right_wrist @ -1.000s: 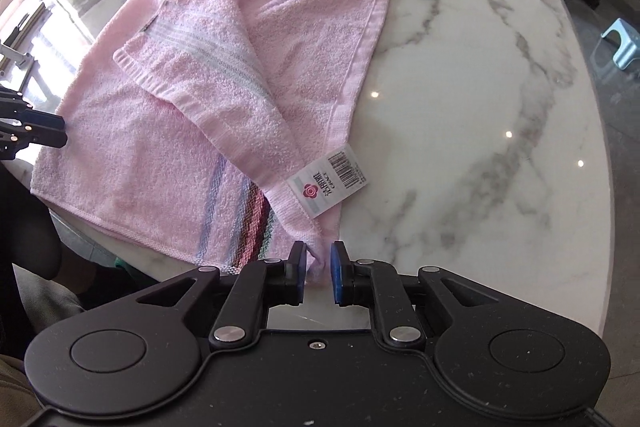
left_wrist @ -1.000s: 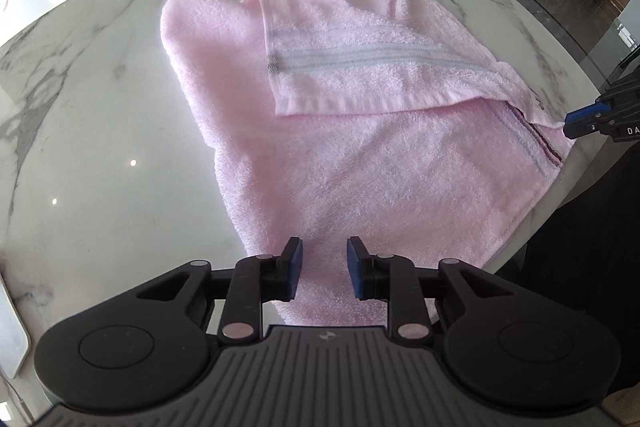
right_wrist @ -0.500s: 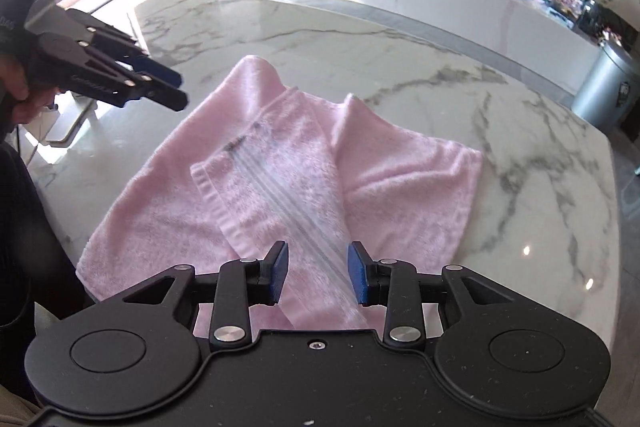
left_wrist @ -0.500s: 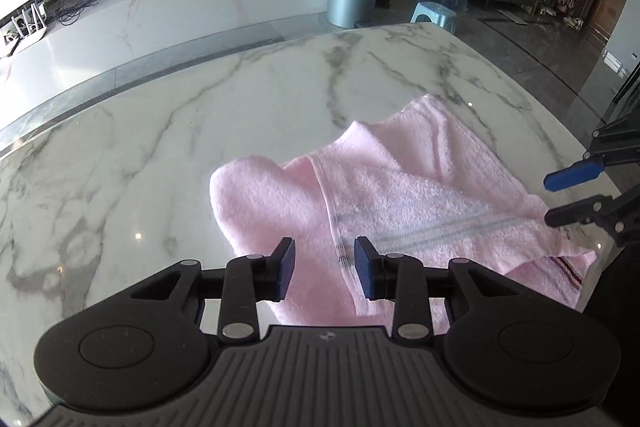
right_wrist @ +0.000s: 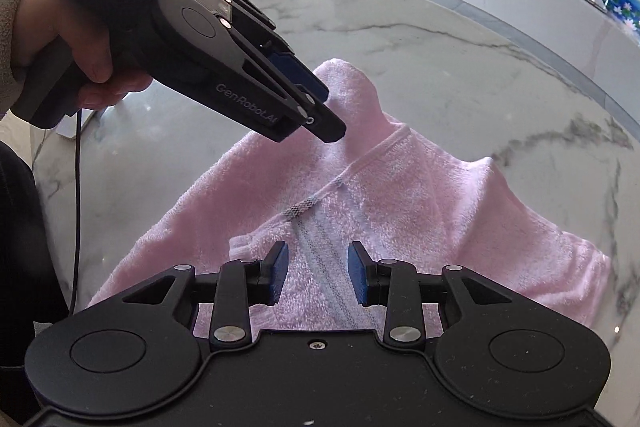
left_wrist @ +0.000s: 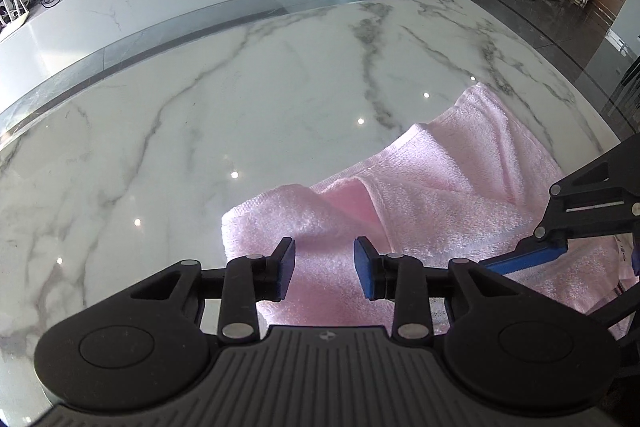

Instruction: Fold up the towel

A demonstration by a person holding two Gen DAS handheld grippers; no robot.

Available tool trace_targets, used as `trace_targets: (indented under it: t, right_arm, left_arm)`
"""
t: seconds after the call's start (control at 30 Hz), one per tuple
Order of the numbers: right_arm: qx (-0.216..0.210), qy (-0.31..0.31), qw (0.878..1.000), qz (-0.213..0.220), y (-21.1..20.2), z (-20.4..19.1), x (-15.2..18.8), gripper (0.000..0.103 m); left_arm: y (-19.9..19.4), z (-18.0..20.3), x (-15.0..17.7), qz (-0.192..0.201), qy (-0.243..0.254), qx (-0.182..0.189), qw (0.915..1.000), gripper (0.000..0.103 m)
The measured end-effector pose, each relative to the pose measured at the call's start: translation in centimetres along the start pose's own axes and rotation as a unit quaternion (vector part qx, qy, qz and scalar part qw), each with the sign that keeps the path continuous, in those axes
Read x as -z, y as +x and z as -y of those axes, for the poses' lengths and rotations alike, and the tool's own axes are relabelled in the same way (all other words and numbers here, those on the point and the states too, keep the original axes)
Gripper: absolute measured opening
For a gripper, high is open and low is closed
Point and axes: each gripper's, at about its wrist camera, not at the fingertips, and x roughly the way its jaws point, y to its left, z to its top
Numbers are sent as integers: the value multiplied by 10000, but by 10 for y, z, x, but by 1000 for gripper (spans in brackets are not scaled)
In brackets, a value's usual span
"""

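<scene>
On the left claw [right_wrist: 320, 107], "DAS Data Acquisition System", "GenRobot.AI"

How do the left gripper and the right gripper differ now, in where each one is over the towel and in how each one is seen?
The left gripper hangs over the plain pink corner of the towel, near the bare marble; the right gripper hangs over the folded flap with its grey stripes. The right wrist view shows the left gripper whole, with the hand holding it; the left wrist view shows only part of the right gripper. Both are open and hold nothing.
</scene>
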Motion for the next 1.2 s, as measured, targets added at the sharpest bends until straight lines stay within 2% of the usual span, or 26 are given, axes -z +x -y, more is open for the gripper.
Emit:
trace_targets:
  t: [0.2, 0.4, 0.5, 0.7, 0.77, 0.87, 1.0, 1.2]
  right_arm:
    - [86, -289, 9994, -168, 18, -9, -6, 32]
    - [127, -409, 9989, -203, 18, -14, -5, 30]
    - [176, -455, 9986, -198, 18, -15, -4, 20]
    - [143, -611, 9979, -138, 15, -18, -2, 10]
    - [122, -519, 9985, -121, 12, -15, -2, 5]
    - [110, -441, 9989, -70, 5, -10, -4, 3]
    - [381, -427, 9983, 73, -9, -7, -6, 1]
    - [835, -152, 9963, 135, -28, 28, -12, 1]
  left_arm:
    - [10, -5, 4, -92, 82, -74, 9999, 31]
    - [16, -8, 8, -206, 108, -150, 9996, 30]
    - [16, -5, 10, -189, 297, -197, 9992, 29]
    - [14, -2, 16, -50, 704, -188, 9973, 29]
    - [14, 2, 17, -1, 788, -264, 9965, 29]
    - [14, 8, 17, 5, 820, -398, 9958, 29]
    - [14, 9, 16, -31, 783, -430, 9960, 29]
    - [14, 17, 17, -115, 1025, -672, 9924, 29]
